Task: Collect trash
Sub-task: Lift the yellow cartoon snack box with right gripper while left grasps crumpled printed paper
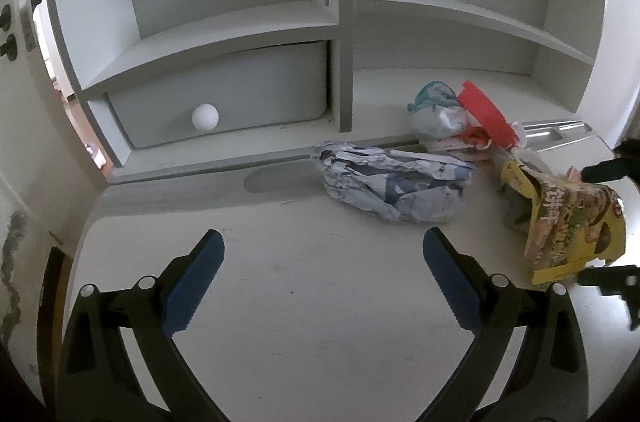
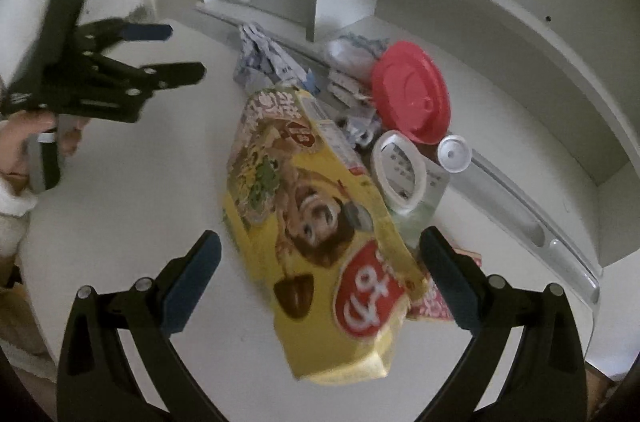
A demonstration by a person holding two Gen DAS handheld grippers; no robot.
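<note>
The right gripper (image 2: 320,262) has its blue ribbed fingers spread around a glossy yellow bag (image 2: 316,222); left of the bag, the left gripper (image 1: 324,282) is spread too, above the smooth white surface (image 1: 300,302); crumpled paper (image 1: 392,186) lies behind.

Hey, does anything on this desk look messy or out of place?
Yes. Trash is heaped at the desk's back right: a crumpled paper wad, a torn yellow snack box, a red lid propped on edge, and a bunched plastic bag. The shelves are bare.
</note>
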